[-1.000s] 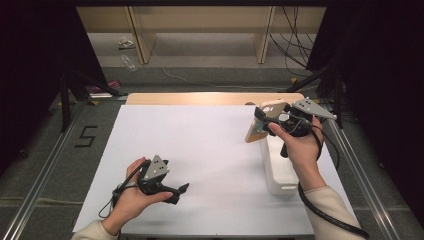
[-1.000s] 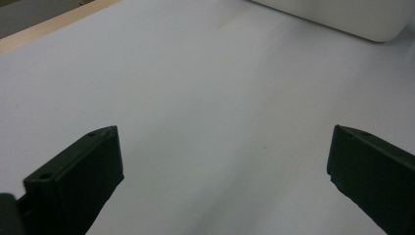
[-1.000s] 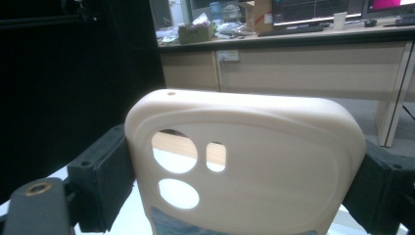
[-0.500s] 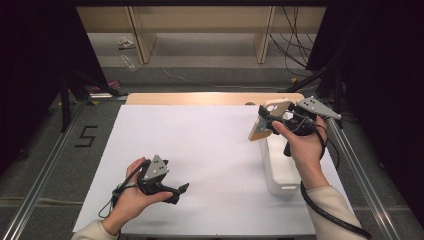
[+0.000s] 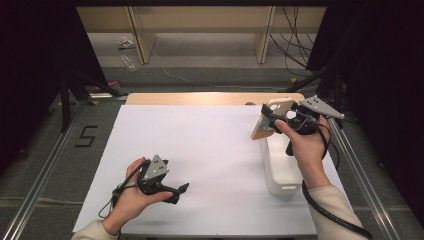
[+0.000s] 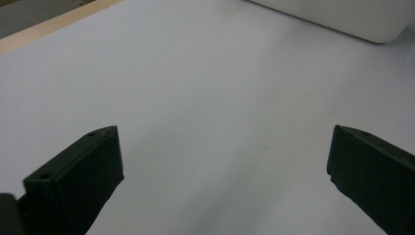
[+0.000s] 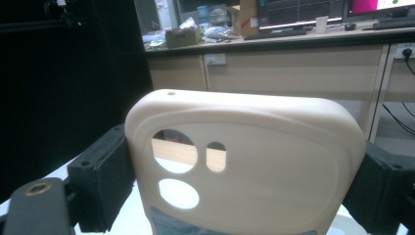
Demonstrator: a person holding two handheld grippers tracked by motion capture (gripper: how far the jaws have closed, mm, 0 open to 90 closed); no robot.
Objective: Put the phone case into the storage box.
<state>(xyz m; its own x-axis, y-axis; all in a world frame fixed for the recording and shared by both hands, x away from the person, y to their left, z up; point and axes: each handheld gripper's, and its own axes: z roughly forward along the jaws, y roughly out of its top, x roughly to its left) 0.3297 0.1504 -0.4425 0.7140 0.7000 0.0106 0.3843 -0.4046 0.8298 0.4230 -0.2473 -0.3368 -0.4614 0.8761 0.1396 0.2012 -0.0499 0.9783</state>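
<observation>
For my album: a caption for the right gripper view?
Right gripper clamping a cream phone case by its edges.

We read one sign: a dark figure 5 (image 5: 86, 136) marked on the grey floor (image 5: 55, 165) left of the table (image 5: 200, 145). The monitors (image 7: 298, 12) in the right gripper view show lines too small to read.

right tool (image 5: 272, 120) gripping phone case (image 5: 270, 120) above white box (image 5: 282, 167)

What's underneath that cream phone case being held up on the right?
Below the phone case, gripped by the right tongs, sits a white box on the white table. The box's contents are hidden.
</observation>
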